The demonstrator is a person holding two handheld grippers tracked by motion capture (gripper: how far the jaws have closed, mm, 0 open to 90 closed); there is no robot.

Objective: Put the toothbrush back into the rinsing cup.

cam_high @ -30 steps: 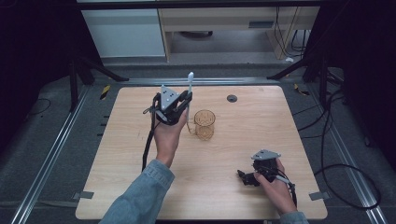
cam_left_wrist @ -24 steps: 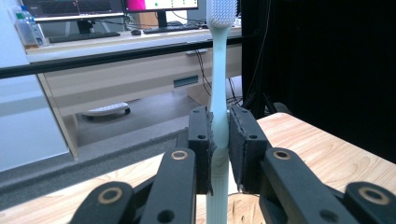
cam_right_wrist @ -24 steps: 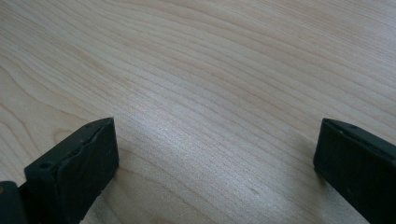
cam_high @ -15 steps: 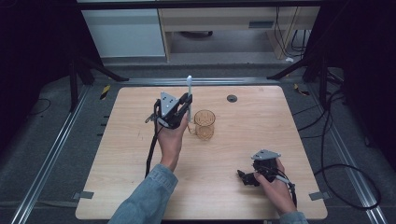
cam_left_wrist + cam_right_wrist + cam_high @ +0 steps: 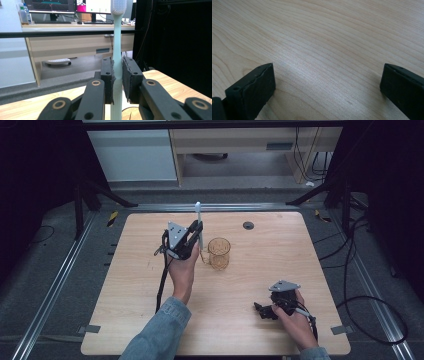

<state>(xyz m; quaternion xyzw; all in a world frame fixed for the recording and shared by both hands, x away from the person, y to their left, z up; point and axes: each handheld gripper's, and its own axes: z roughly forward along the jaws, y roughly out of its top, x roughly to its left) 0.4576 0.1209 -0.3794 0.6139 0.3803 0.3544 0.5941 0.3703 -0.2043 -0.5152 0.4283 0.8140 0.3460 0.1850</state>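
Toothbrush (image 5: 117,50) sits clamped upright in my left hand-held gripper (image 5: 194,236), the pads pressed on both sides of its pale handle, bristle head at the top. From the high view I see that hand-held gripper held above the wooden counter (image 5: 150,285), a little toward ten o'clock of the counter's middle, with the brush head poking up at twelve o'clock from it. Just beside it, at three o'clock, stands a clear amber cup (image 5: 219,253) on the counter. My right hand-held gripper (image 5: 264,310) rests low on the counter down at five o'clock, well apart from the cup, its jaws spread wide over bare wood with nothing between them
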